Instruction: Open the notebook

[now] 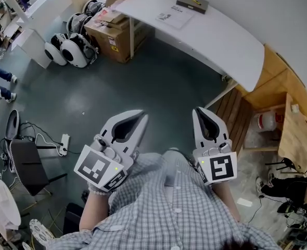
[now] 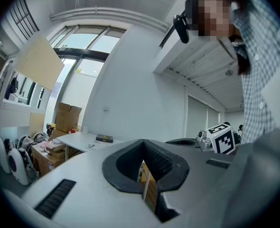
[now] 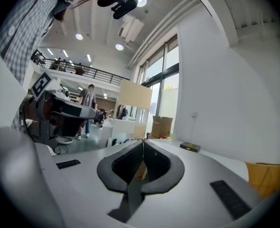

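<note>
Left gripper (image 1: 141, 114) has its jaws closed together with nothing between them. Right gripper (image 1: 197, 110) is the same, jaws pressed tip to tip and empty. Both are held close to the person's checked shirt (image 1: 169, 207), over the grey floor (image 1: 143, 82) and well short of the desk (image 1: 216, 40), with neither touching anything. The notebook (image 1: 192, 3), dark-covered with a small yellow mark, lies flat and looks closed at the far end of the desk by the wall. A printed sheet (image 1: 174, 17) lies on the desk just beside the notebook, toward the desk's near edge. Cardboard boxes (image 1: 114, 35) sit on the floor at the left end of the desk, partly under it. In both gripper views the notebook shows as a small dark slab on the desk, far beyond the jaws.
</note>
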`<state>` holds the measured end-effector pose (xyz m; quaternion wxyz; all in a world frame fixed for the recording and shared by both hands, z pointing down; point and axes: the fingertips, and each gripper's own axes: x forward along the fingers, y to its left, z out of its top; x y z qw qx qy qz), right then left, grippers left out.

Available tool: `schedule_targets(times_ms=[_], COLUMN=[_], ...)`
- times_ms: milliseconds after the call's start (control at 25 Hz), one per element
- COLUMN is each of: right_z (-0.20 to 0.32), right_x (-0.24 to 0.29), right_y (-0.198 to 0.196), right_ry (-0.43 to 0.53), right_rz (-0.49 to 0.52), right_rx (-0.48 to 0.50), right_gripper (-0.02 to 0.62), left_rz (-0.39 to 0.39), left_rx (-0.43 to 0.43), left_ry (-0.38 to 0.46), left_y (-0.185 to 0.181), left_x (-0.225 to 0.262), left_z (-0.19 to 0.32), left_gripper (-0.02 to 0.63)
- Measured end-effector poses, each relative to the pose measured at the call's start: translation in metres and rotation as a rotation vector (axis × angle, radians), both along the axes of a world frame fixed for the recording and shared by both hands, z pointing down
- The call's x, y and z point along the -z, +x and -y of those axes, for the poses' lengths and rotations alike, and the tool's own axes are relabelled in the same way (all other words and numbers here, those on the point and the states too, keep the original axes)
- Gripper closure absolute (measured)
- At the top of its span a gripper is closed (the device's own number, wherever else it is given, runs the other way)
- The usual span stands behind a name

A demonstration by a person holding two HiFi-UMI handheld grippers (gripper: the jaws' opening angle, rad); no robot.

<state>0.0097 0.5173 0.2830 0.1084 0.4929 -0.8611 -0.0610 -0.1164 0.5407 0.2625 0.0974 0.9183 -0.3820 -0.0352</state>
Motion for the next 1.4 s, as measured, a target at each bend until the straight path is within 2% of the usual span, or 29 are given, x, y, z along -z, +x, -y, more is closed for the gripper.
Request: schedule_targets(times_ms=[240, 560, 880, 1400], right_z=[0.006, 0.035, 0.083, 0.181], right_x=[-0.004, -0.012, -0.009, -0.003], right_y=[0.005, -0.002, -0.009, 0.023], right_ry=[-0.011, -0.018, -0.015, -0.01], right_rz=[-0.002, -0.001, 0.007, 0.01], right_rx=[-0.019, 0.057, 0.131, 0.172], right_gripper=[0.574, 0.574, 0.574, 0.574], left_rz=[-0.001, -0.003, -0.012, 0.004], left_rx=[0.015, 0.079, 0.135, 0.203], left_ry=[-0.006, 0.007, 0.013, 0.033], left_y=[-0.003, -0.002, 0.0, 0.027], left_x=[-0.005, -0.006, 0.0, 0.011], left_z=[0.003, 0.024, 0.07, 0.159], left_gripper=[0.598, 0.598, 0.598, 0.598])
